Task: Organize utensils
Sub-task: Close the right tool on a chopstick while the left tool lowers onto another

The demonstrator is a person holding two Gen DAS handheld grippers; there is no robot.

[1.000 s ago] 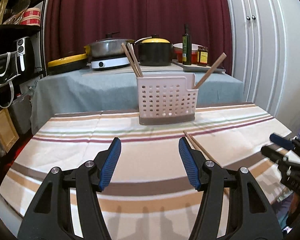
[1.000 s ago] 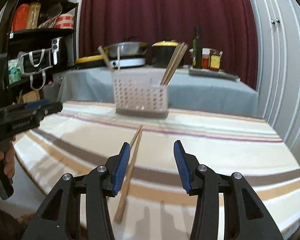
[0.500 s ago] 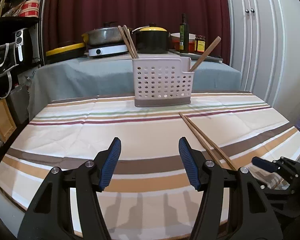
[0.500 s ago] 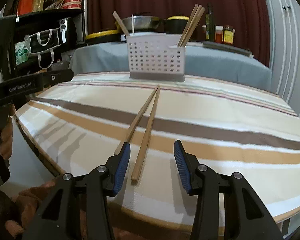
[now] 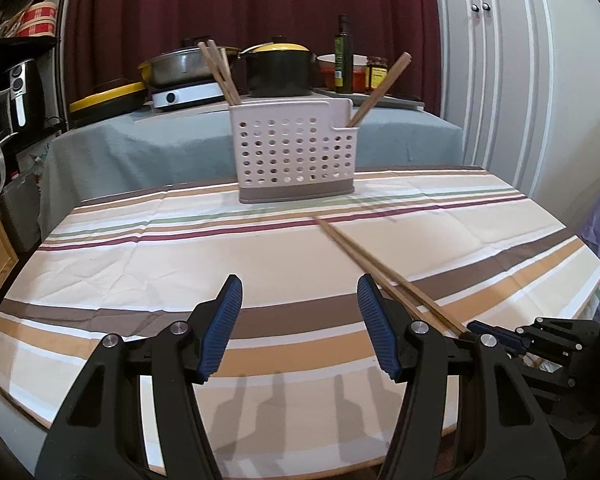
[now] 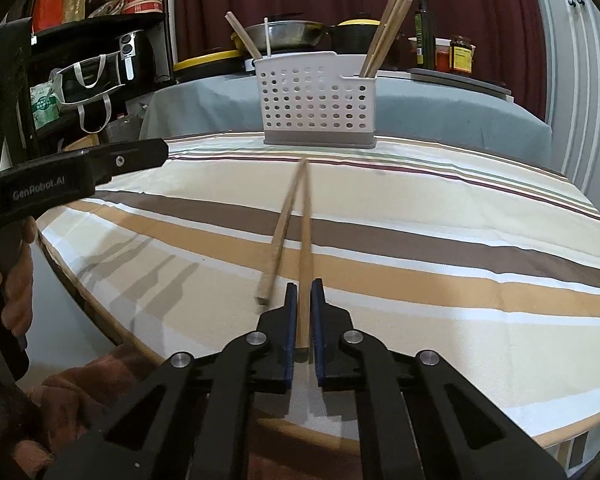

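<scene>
Two chopsticks (image 6: pixel 296 216) lay on the striped surface (image 6: pixel 440 240) short of the caddy (image 6: pixel 318 98), which already held several. Our right claw (image 6: pixel 305 312) had narrowed around one, seemingly gripping it; our left claw (image 5: pixel 300 320) stood wide, empty.

tablecloth (image 5: pixel 148 264): cream w/ brown, tan, maroon, green stripes | utensil caddy (image 5: pixel 294 152): pale pinkish-white, perforated dots, grey-brown base | chopsticks (image 6: pixel 296 216): light wood | right gripper (image 6: pixel 305 312) & left gripper (image 5: pixel 300 324): blk, blue ribbed pads | curtain (image 5: pixel 236 4): dk maroon | pot (image 5: pixel 280 68): blk, yellow lid | rear table cover (image 5: pixel 400 136): grey-blue
</scene>
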